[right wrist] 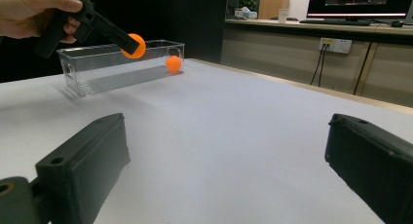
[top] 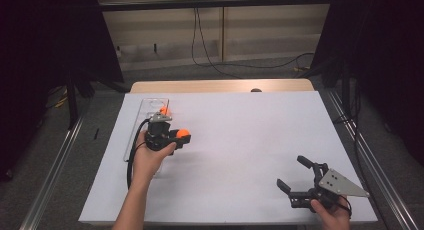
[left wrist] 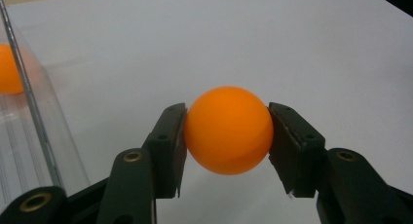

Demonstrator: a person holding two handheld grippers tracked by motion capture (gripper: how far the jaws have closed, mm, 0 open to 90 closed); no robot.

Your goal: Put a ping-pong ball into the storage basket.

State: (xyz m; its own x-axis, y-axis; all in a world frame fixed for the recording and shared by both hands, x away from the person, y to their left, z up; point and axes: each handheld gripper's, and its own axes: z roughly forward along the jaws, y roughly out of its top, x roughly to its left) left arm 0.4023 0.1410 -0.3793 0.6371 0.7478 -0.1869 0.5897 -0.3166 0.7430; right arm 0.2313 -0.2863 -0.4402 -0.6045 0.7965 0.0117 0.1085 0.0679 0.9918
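Note:
My left gripper (top: 184, 136) is shut on an orange ball (left wrist: 228, 129), held above the white table just right of a clear plastic box (top: 148, 121). In the left gripper view both black pads (left wrist: 171, 146) press the ball's sides. The right gripper view shows that ball (right wrist: 134, 45) hanging beside the box (right wrist: 114, 65). A second orange ball (top: 164, 110) lies inside the box at its far end. Near the table's front right corner my right gripper (top: 292, 172) stands open, its jaws wide apart with nothing between them.
A white sheet (top: 240, 140) covers the table, with a wooden edge (top: 220, 85) at the back. Metal rails (top: 57, 155) run along both sides. Cables (top: 210, 60) lie on the floor behind. A desk with a monitor (right wrist: 358, 5) stands far off.

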